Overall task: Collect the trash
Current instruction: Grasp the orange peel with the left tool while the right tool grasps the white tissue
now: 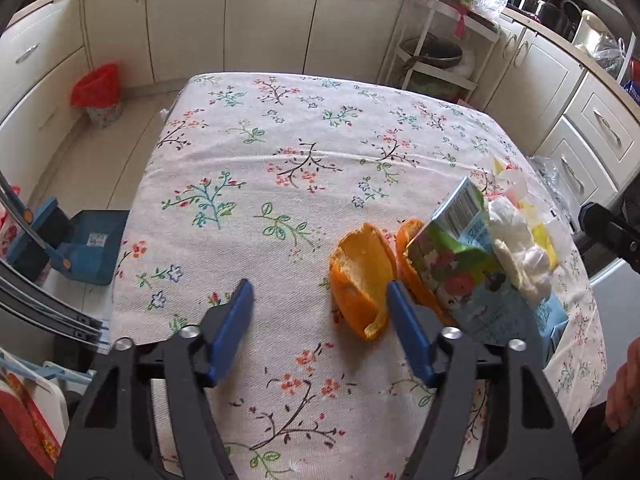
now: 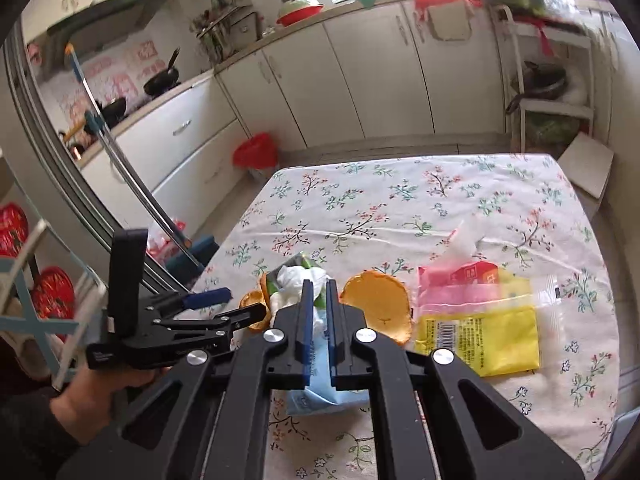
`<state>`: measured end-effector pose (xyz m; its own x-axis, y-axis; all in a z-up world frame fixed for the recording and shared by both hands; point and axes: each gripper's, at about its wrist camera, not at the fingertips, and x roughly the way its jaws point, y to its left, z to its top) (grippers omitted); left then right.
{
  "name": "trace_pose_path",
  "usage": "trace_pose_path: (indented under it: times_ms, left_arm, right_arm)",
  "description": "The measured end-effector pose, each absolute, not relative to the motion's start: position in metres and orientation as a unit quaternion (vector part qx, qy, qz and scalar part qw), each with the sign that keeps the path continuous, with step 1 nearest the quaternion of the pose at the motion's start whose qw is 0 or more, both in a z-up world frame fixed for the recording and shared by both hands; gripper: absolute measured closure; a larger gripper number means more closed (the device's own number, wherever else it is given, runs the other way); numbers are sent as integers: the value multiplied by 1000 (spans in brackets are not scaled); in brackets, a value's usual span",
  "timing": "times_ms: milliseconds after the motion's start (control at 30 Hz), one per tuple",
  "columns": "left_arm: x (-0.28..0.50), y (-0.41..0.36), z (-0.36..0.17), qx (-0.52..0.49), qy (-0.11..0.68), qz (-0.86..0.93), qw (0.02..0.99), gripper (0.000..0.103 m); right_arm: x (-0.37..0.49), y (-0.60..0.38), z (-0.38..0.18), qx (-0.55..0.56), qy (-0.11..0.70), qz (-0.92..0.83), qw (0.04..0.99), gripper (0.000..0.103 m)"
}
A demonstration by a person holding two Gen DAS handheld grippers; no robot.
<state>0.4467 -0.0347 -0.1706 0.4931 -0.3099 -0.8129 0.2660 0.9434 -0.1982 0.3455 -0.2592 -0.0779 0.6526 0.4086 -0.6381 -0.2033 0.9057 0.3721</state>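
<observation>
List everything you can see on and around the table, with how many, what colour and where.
orange peel: at least two pieces, orange, near table edge.
carton: one, light blue with pictures, beside the peel, clamped by the right tool.
tissue: one wad, white, stuffed in the carton.
wrappers: a few, pink, yellow and clear, right of the peel.
tablecloth: one, white floral, covering the table.
bin: one, red-lined, on the floor by the cabinets.
dustpan: one, blue, floor left of table.
left tool: open, blue pads, next to the peel.
right tool: shut on the carton.
</observation>
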Motion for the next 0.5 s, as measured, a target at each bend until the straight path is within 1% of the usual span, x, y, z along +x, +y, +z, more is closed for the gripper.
trace_pose_path:
  times_ms: [33, 67, 100, 133, 167, 200, 333, 400, 433, 500]
  left_arm:
    - [447, -35, -171, -26, 473, -169, 864, 48]
    - [448, -35, -171, -28, 473, -170, 864, 57]
    - [449, -35, -171, -30, 473, -172, 864, 66]
    - [449, -34, -171, -33, 474, -174, 862, 70]
    - [450, -34, -172, -34, 475, -175, 862, 74]
    - [451, -35, -172, -34, 476, -177, 861, 77]
    - [453, -37, -172, -29, 478, -182, 858, 84]
    - [453, -39, -172, -26, 479, -185, 857, 88]
    - [453, -40, -173, -26, 480, -187, 857, 90]
    - [452, -41, -172, -23, 481, -191, 855, 95]
  right_arm:
    - [347, -262, -79, 145, 383, 173, 896, 95]
    - [347, -262, -81, 151, 384, 175, 894, 91]
    - [348, -260, -83, 151, 387, 176, 893, 78]
    - [349, -256, -84, 144, 386, 177, 894, 67]
    - [348, -249, -84, 131, 382, 179, 897, 65]
    - [349, -243, -84, 118, 381, 181, 899, 65]
    - [352, -215, -92, 56, 385, 182, 903, 65]
    - [355, -204, -100, 30, 397, 175, 900, 67]
    - [356, -201, -104, 22, 404, 171, 898, 75]
    - [355, -202, -105, 21, 404, 169, 899, 80]
